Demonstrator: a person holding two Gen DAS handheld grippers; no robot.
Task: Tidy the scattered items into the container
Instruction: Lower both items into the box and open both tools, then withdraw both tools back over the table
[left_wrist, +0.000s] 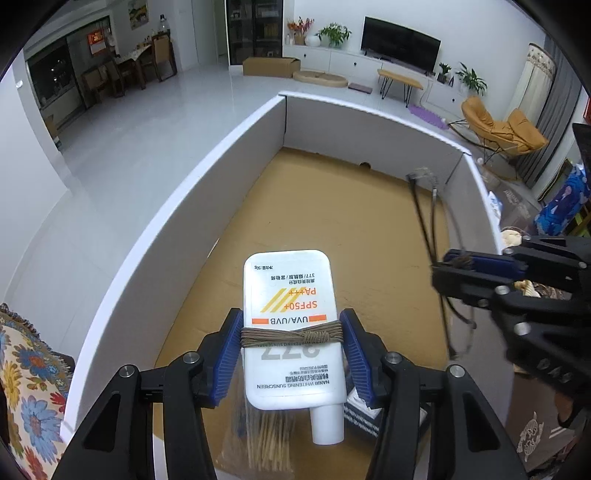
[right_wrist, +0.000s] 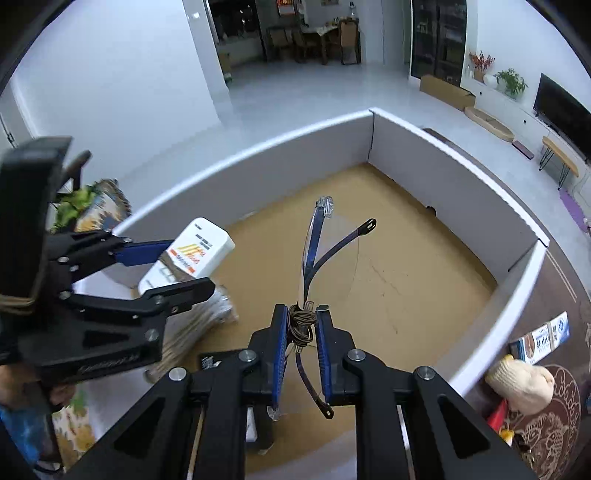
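Note:
A white sunscreen bottle (left_wrist: 288, 280) with orange print is clamped between the blue pads of my left gripper (left_wrist: 291, 321), cap toward the camera, above the brown floor of a big white-walled cardboard box (left_wrist: 177, 206). To the right, my right gripper (left_wrist: 454, 266) is shut on a pair of thin-framed eyeglasses (left_wrist: 424, 206). In the right wrist view the eyeglasses (right_wrist: 314, 240) stick up from my right gripper (right_wrist: 301, 312) over the box (right_wrist: 443, 177), while my left gripper (right_wrist: 186, 266) holds the sunscreen bottle (right_wrist: 199, 240) at the left.
Inside the box lie a clear bag of thin sticks (left_wrist: 266, 439) and a dark striped packet (left_wrist: 362, 413). Outside it on the patterned rug are a cream knitted item (right_wrist: 521, 380) and a blue-white carton (right_wrist: 543, 338). A floral cloth (left_wrist: 22, 369) lies left.

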